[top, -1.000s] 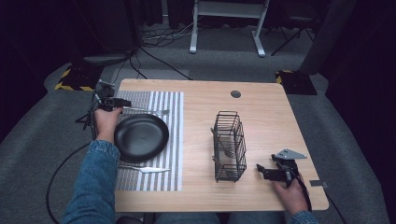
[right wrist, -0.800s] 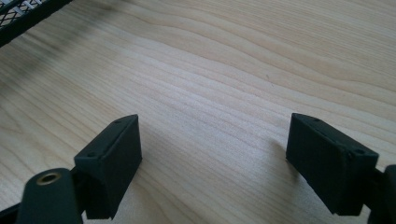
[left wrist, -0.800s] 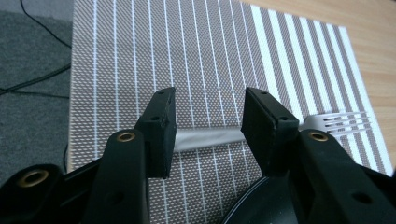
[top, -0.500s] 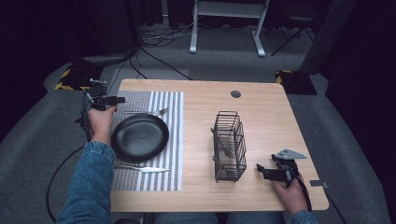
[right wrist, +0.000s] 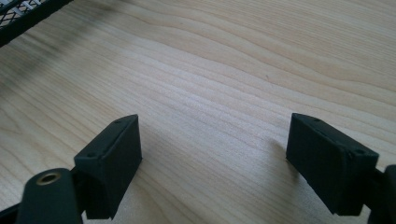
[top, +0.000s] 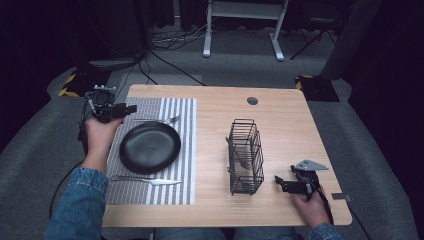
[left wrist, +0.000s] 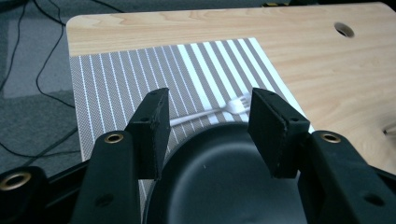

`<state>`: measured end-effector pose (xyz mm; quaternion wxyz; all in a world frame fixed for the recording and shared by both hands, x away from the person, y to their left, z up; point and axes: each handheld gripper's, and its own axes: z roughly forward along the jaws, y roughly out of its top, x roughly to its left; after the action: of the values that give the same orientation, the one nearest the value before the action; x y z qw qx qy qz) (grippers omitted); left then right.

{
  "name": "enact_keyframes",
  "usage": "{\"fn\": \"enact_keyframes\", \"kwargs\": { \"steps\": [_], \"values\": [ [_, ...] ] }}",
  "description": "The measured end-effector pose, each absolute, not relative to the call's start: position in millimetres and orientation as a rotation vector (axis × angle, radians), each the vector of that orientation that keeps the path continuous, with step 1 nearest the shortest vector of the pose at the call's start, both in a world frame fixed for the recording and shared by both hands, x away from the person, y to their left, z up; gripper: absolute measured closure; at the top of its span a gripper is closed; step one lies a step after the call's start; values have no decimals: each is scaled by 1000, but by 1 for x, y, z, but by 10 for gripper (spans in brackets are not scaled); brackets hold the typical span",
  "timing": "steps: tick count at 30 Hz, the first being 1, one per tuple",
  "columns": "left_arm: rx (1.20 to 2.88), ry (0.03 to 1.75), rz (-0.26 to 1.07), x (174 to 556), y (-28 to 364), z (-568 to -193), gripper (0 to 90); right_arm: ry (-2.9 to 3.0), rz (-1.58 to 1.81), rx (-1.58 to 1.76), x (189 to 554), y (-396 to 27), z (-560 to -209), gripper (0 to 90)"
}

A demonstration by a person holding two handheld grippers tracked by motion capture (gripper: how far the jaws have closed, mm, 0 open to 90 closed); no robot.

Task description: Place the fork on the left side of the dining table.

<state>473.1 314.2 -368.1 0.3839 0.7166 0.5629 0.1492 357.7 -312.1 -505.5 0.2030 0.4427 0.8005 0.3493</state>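
At the left of the high view a striped placemat [top: 150, 150] carried a place setting in the making: a black plate [top: 149, 147] sat at its centre, a fork [top: 156, 120] lay just above the plate toward the upper left of the frame, and a knife [top: 146, 179] lay just below it. The left gripper [top: 131, 109] hung at the upper left, over the mat's far corner beside the fork's handle. Its jaws had just been opening and stood apart with nothing between them; in the left gripper view the fork [left wrist: 219, 110] lay free on the stripes past the plate's rim, so it seemed set down where a diner would want it. The right gripper [top: 278, 182] rested at the lower right, jaws wide and empty over bare table [right wrist: 233, 70], likely parked. Beside it stood a wire basket [top: 245, 156], still holding cutlery.
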Motion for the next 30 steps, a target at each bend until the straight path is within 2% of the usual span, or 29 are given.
{"fn": "enact_keyframes", "kwargs": {
  "steps": [20,30],
  "values": [
    [1816,1266,466,370,311,-346,444,2235,976,1236,358,-312,-505,182],
    [1816,1186,476,330,314,-360,393,2238,977,1232,358,-312,-505,181]
  ]
}}
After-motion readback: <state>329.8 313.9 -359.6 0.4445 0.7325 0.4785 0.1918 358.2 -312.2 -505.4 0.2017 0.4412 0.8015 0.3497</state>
